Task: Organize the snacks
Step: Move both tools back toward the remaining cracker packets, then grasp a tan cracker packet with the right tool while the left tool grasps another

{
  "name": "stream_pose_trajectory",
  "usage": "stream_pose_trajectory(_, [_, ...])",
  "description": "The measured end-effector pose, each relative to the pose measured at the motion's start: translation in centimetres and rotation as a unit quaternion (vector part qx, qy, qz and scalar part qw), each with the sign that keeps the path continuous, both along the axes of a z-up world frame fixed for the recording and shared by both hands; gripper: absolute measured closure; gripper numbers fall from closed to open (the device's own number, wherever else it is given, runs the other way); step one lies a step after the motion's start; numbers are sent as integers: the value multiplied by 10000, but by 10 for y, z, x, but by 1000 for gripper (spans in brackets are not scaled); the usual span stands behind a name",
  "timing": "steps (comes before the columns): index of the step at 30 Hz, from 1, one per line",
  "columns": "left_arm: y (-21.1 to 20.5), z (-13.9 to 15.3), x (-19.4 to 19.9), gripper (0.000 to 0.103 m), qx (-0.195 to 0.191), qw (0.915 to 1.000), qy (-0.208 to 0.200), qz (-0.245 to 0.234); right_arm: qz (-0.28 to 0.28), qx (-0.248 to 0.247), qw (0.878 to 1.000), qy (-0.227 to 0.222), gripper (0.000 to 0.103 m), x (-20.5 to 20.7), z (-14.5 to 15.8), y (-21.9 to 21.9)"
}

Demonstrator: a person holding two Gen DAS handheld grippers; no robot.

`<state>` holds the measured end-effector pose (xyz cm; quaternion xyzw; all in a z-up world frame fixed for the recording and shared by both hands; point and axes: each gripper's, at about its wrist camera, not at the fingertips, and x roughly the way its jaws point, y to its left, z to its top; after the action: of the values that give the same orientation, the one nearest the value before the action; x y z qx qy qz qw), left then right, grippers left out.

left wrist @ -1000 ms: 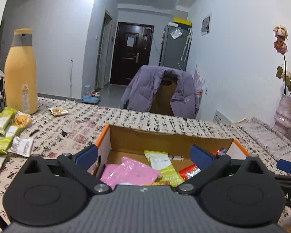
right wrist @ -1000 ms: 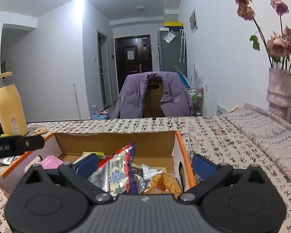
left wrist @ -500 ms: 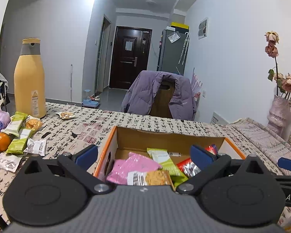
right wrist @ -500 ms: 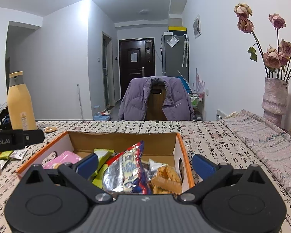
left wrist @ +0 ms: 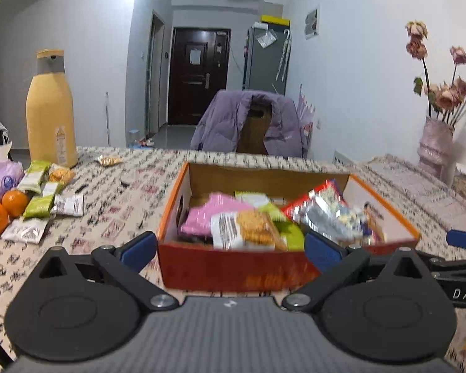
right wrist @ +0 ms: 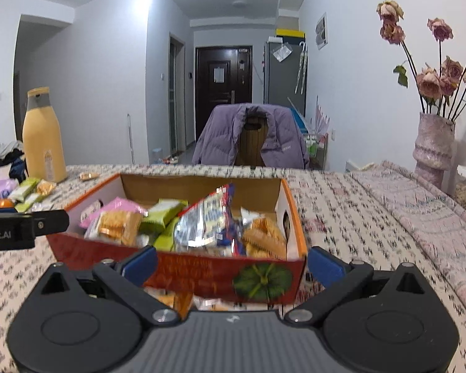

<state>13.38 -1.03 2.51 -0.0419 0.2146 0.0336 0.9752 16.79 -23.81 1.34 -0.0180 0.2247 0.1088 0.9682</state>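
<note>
While both tools gape empty, L tool (left wrist: 230, 245) and R tool (right wrist: 231, 258) just short of the box (left wrist: 233, 269) mid-desk (left wrist: 115, 217), go w/ L for loose packs (left wrist: 42, 205) at left; grip flat, centred.

You see an orange-red box (right wrist: 202, 275) with a green pumpkin print, pink (left wrist: 214, 214) and lime-green (right wrist: 166, 211) packets inside, a black-script cream tablecloth (right wrist: 341, 211), a yellow bottle (left wrist: 50, 110) far left

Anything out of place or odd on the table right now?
Yes. Several snack packets lie loose beside the oranges, outside the box. In the right wrist view, more packets lie on the table at the box's near wall.
</note>
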Motion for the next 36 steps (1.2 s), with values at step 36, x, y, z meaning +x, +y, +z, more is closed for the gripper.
stream_pose_trajectory(36, [19,-52,-9,0,-214,9980,597,-77,-91,-143,9909,1338,19,46,-50,7])
